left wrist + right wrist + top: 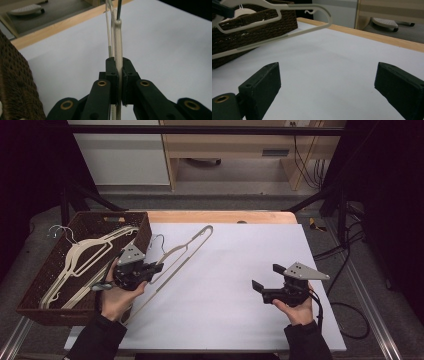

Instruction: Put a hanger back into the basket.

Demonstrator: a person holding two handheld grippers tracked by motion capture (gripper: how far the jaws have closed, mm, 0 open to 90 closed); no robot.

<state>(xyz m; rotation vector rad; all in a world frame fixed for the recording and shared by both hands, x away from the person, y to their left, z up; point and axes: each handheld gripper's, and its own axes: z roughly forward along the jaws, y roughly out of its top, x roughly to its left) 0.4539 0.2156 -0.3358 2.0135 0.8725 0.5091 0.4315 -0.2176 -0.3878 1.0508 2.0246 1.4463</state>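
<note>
A cream plastic hanger [185, 251] with a metal hook is lifted at a slant over the left of the white sheet [235, 295], beside the basket. My left gripper [157, 268] is shut on it near the neck. In the left gripper view the black pads [112, 72] pinch the cream bar [118, 37] edge-on. My right gripper [267, 276] hovers over the sheet at the right, held in a hand, jaws wide apart with nothing between them. In the right gripper view the two open jaws frame bare sheet, my right gripper [327, 75] facing the hanger [287, 36] farther off.
A dark wicker basket [45, 315] stands at the table's left edge and holds several more cream hangers [85, 255]. The wooden table edge [220, 216] runs along the back. Cables [345, 270] trail off the right side.
</note>
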